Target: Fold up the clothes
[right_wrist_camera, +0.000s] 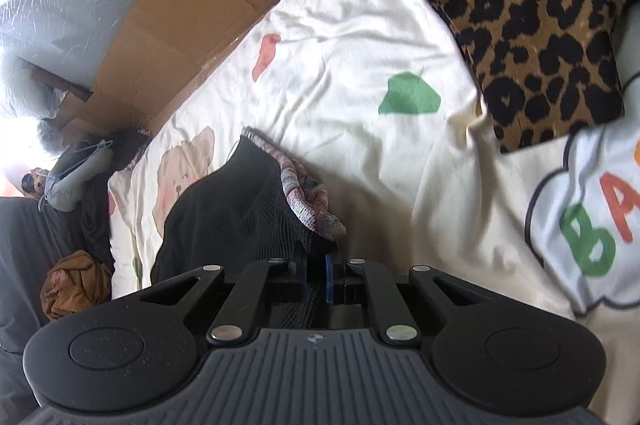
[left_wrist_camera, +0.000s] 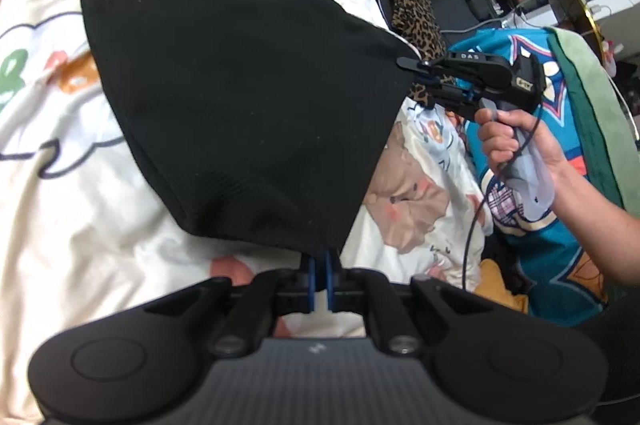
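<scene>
Black garment (left_wrist_camera: 240, 97) edge between both clamped tools, over bedsheet (left_wrist_camera: 80, 225).

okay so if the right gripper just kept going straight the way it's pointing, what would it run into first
The right gripper is already shut on the black garment, so it meets that fabric first. Past it, the line seems to run down onto the cream printed bedsheet. The leopard-print cushion looks off to the side, though depth is unclear.

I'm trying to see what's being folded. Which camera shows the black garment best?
The left wrist view: the black garment spreads nearly whole over the bed, pinched at two corners. The right wrist view shows only a bunched corner in the gripper.
</scene>
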Tool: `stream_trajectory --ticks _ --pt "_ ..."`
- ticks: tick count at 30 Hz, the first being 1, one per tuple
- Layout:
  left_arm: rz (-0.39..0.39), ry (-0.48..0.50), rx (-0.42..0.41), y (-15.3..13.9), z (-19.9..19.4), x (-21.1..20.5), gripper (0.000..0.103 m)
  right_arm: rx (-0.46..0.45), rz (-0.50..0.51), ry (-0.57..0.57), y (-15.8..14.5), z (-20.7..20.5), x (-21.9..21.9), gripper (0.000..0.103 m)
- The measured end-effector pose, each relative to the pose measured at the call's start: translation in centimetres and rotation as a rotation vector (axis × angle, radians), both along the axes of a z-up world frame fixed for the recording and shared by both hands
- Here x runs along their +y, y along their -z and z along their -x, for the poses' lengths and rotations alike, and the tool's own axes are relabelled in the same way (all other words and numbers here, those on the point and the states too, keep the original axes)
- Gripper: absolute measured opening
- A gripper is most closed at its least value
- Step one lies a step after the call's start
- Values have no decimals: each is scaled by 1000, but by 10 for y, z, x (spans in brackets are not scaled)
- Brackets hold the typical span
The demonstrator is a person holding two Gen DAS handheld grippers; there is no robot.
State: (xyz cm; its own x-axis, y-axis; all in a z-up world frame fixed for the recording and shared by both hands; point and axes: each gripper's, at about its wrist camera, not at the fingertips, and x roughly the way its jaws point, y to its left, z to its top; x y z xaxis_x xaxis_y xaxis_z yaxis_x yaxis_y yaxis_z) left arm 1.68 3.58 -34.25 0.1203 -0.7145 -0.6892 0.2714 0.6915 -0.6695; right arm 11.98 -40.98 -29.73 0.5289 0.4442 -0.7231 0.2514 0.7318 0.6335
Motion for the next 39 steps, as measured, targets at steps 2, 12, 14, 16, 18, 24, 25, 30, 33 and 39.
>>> stream_trajectory --ticks 2,12,14,16,18,24,25,30,33,39 --pt "7 -4 3 2 -1 -3 5 -7 -4 -3 -1 -4 -3 7" --pt "46 7 82 14 -6 -15 6 -9 10 -27 10 -20 -12 7" --pt "48 28 97 15 -5 -19 7 1 6 -25 14 -22 -15 7" --pt "53 50 113 17 -5 -21 7 15 -2 -18 18 -23 -17 7" --pt "57 86 136 19 -3 -24 4 30 -14 -9 21 -23 -19 10" --pt "42 144 127 12 -2 -21 5 29 -47 15 22 -16 -26 31" --pt "38 135 113 8 -4 -17 7 25 -52 20 21 -13 -27 33" --pt "-44 76 -2 -13 -33 3 17 21 -81 42 21 -2 -34 33" --pt "-90 54 -58 -27 -56 11 24 19 -82 51 20 5 -36 33" --pt "-177 67 -167 -61 -107 14 41 17 -113 44 21 17 -35 33"
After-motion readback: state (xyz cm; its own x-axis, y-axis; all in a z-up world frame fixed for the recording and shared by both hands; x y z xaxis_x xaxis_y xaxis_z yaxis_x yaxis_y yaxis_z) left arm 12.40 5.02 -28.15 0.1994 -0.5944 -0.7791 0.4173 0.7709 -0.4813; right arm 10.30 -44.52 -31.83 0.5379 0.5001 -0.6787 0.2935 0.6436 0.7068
